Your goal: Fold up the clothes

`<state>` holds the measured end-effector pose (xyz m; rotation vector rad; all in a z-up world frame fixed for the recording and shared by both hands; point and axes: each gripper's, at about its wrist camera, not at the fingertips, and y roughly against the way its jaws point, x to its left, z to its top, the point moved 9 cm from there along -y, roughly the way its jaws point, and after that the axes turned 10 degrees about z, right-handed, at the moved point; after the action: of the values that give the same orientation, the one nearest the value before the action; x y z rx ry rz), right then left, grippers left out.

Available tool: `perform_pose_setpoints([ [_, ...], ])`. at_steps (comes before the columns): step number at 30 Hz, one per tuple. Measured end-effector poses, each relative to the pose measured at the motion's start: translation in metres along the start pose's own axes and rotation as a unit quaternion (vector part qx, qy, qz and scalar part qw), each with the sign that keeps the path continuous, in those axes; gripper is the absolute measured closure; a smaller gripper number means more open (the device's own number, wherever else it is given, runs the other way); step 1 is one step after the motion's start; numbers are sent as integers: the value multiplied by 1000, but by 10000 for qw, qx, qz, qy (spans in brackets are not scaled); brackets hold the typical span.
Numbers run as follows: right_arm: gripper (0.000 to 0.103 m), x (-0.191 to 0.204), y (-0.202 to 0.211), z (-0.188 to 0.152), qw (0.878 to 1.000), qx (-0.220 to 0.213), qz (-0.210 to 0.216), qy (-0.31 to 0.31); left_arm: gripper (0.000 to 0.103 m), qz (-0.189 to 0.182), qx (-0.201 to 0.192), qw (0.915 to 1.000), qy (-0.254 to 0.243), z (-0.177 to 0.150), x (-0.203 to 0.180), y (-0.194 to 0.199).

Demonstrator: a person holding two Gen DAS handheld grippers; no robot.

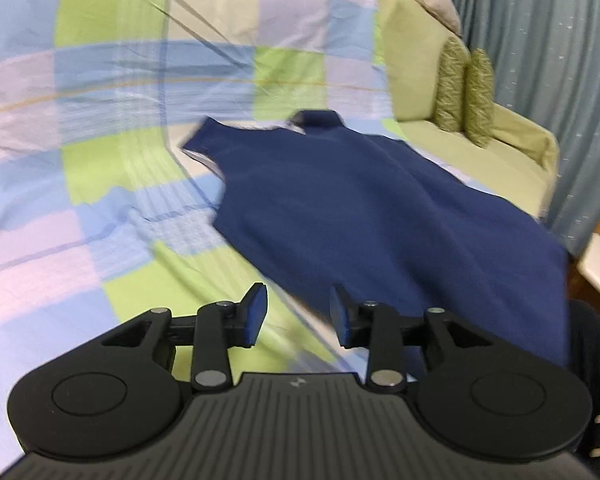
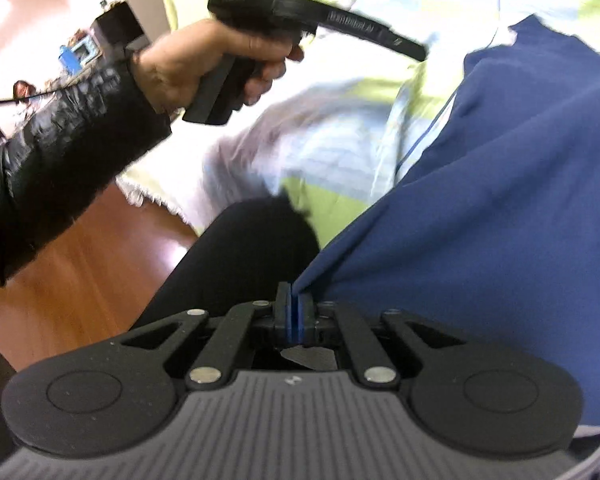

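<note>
On the bed (image 1: 100, 160), over its checked sheet, the left tongs (image 1: 298, 314) stand parted with nothing between the pads, just beside the near left edge of the navy sleeveless top (image 1: 372, 208), which lies ahead and to their right. Its long axis runs away from them, neck and shoulder straps at the far end. Further right, the right tongs (image 2: 295, 312) are clamped on the top's near hem corner, so that hand is the nearer.

Navy garment (image 1: 380, 216) lower hem hidden behind left claw (image 1: 298, 316) body; bedspread (image 1: 100, 120) pattern motion-blurred; shelf items (image 2: 76, 50) illegible.
</note>
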<state>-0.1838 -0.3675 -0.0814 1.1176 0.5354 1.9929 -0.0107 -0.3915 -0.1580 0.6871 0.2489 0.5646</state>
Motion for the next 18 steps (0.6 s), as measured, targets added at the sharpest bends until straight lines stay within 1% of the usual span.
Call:
perform_pose_setpoints([
  [2,100,-3,-2,-6,9999,115,-53,10,59,-8,91,10000,5,-4,-8,-8],
  [3,99,-3,-1,-8,9999,142,0,8,59,-26,117,9999,41,-4,-9,-11],
  [4,97,-1,3,-10,9998,133,144,-4,59,-94,196,9996,177,-4,-13,-21],
  [5,96,1,6,-12,9995,123,288,-16,59,-117,237,9993,256,-4,-15,-26],
  [6,93,3,8,-14,9991,115,410,-1,58,-110,269,9991,299,-5,-16,-31],
  [7,94,6,9,-14,9986,109,507,45,57,-63,319,9990,313,-5,-18,-38],
  [8,94,7,14,-14,9986,47,505,113,57,30,375,9990,250,-7,-20,-44],
  [9,94,5,20,-11,9991,-58,392,172,58,225,478,9985,105,-9,-21,-51],
  [10,94,0,29,-8,9994,-217,207,179,68,406,572,9975,-30,-12,-22,-58],
  [11,93,-14,48,-4,9986,-516,-72,135,77,470,591,9971,-82,-13,-21,-59],
  [12,84,-30,68,-3,9959,-838,-348,36,83,542,608,9966,-140,-14,-20,-60],
  [13,80,-45,85,-4,9925,-1069,-584,-65,83,668,617,9956,-246,-16,-16,-58],
  [14,76,-63,103,-9,9879,-1258,-891,-180,83,694,624,9953,-263,-17,-13,-55],
  [15,76,-87,127,-14,9799,-1467,-1313,-328,82,752,637,9947,-279,-17,-11,-52],
  [16,76,-110,149,-22,9701,-1647,-1712,-500,87,816,647,9941,-301,-18,-9,-48],
  [17,76,-133,168,-32,9589,-1794,-2086,-699,87,922,633,9931,-365,-17,-9,-45],
  [18,76,-153,185,-43,9479,-1937,-2364,-899,87,1011,609,9921,-416,-16,-8,-41],
])
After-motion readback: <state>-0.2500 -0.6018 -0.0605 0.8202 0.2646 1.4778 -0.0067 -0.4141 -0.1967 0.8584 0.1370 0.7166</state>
